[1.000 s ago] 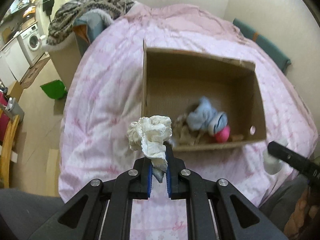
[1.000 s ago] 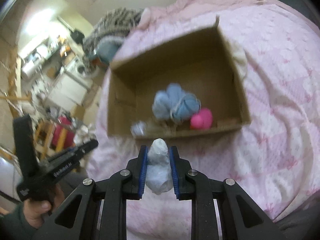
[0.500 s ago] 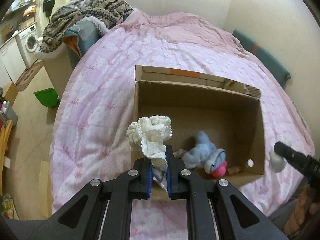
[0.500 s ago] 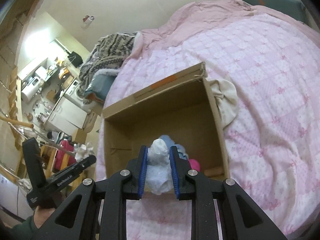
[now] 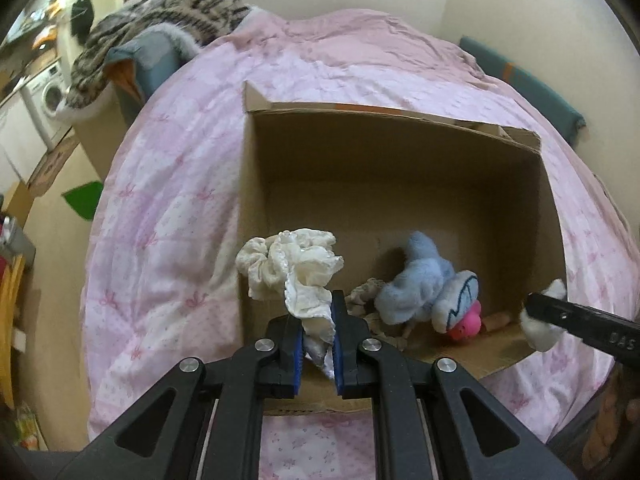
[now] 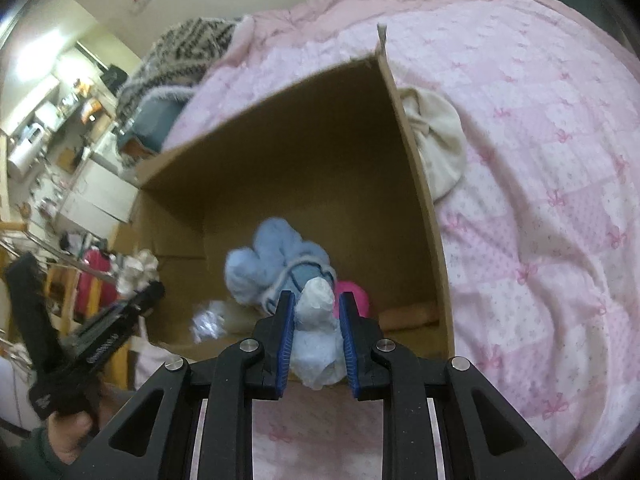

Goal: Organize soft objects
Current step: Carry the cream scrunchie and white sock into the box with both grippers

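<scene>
cardboard box [image 5: 400,168] holds a blue plush toy [image 5: 424,288] and pink ball [image 5: 466,326]

A bed [image 5: 168,200] under a pink quilt [image 6: 540,160] with a bow print carries an open cardboard box [image 5: 400,152], a cream cloth [image 6: 436,152] touching the box's outer wall, and a striped blanket [image 5: 168,12] heaped at its far corner.

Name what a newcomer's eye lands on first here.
The open cardboard box on the pink quilt, with a blue plush toy lying at its bottom. Next, the left gripper clamping a frilly white cloth at the box's near wall, and the right gripper holding a pale blue-white bundle.
</scene>
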A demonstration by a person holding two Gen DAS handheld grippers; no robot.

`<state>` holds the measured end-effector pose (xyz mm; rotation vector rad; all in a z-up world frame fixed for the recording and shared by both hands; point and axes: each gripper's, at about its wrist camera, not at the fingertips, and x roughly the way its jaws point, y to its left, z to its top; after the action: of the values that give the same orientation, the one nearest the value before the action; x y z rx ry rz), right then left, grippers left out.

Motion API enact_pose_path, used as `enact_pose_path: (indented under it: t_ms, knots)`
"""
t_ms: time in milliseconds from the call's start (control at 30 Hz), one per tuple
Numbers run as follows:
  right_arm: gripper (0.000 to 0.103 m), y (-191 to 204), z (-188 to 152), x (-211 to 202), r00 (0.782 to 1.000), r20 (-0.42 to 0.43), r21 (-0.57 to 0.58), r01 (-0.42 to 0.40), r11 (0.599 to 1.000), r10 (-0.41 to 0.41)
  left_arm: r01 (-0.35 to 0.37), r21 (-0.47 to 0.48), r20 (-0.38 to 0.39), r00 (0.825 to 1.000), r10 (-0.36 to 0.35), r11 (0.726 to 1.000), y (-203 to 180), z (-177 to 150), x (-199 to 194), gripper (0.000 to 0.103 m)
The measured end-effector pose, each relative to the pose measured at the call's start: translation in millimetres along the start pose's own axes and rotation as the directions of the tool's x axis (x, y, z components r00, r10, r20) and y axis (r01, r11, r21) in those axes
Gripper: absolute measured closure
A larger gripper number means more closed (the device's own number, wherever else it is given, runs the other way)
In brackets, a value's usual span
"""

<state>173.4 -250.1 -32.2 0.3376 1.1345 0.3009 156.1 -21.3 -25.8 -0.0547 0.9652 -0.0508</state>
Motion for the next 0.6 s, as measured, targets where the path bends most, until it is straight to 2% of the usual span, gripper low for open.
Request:
enact_pose_path:
  t_ms: [367,467,600]
  knots:
    - [0.079,1.9,-3.8,5.8,1.000,-0.021,-0.010,0.007,1.000,-0.007,0.024,0.001,0.000,1.000,-0.024,1.000,-1.2,-2.4,2.6,0.093]
    - [0.079,3.5,-2.9,7.1,1.000,-0.020,-0.015,0.011,1.000,-0.011,0.026,-0.006,-0.012,1.000,-0.026,1.000,-1.2,-2.9,4.6,0.090]
    - [0.079,5.8,-2.7,6.7,1.000,-0.019,-0.023,0.007,1.000,-0.008,0.033,0.018,-0.017,0.999,-0.033,0.999,-6.2,-4.7,3.8,0.089]
